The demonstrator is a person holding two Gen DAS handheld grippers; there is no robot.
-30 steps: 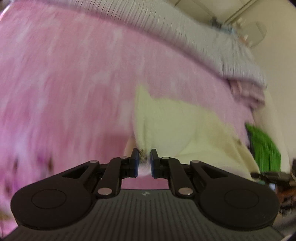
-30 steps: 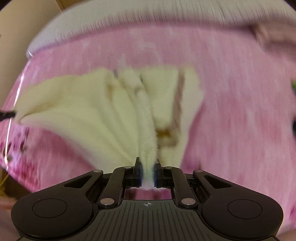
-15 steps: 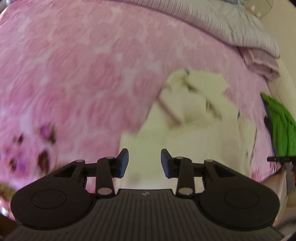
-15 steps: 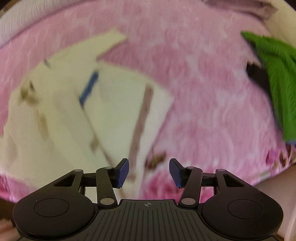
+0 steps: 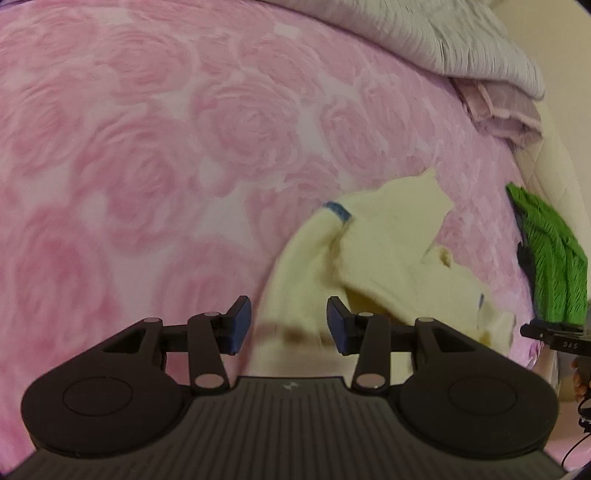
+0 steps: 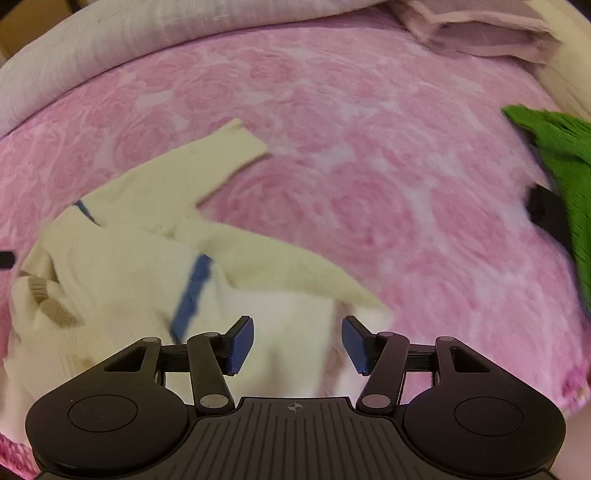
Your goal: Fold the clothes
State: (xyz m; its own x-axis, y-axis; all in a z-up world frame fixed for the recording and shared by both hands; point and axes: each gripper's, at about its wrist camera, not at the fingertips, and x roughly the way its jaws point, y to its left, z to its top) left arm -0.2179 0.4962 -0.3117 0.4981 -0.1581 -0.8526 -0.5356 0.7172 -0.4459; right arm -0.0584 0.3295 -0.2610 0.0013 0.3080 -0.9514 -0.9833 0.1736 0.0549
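Observation:
A cream-yellow garment (image 5: 384, 266) with blue trim lies crumpled on the pink rose-patterned bedspread (image 5: 147, 147). My left gripper (image 5: 289, 325) is open and empty, its jaws just above the garment's near edge. In the right wrist view the same garment (image 6: 147, 266) spreads across the left and centre, one sleeve reaching up and away. My right gripper (image 6: 297, 345) is open and empty over the garment's lower right part.
A green knitted garment (image 5: 550, 266) lies at the bed's right edge, also in the right wrist view (image 6: 557, 162), over something black (image 6: 546, 214). A grey striped duvet (image 5: 443, 37) and a folded mauve cloth (image 6: 476, 29) lie at the far side.
One second ago both grippers were shut on the cream garment and lifted it. They have since opened and let it drop onto the bed, then drawn back slightly.

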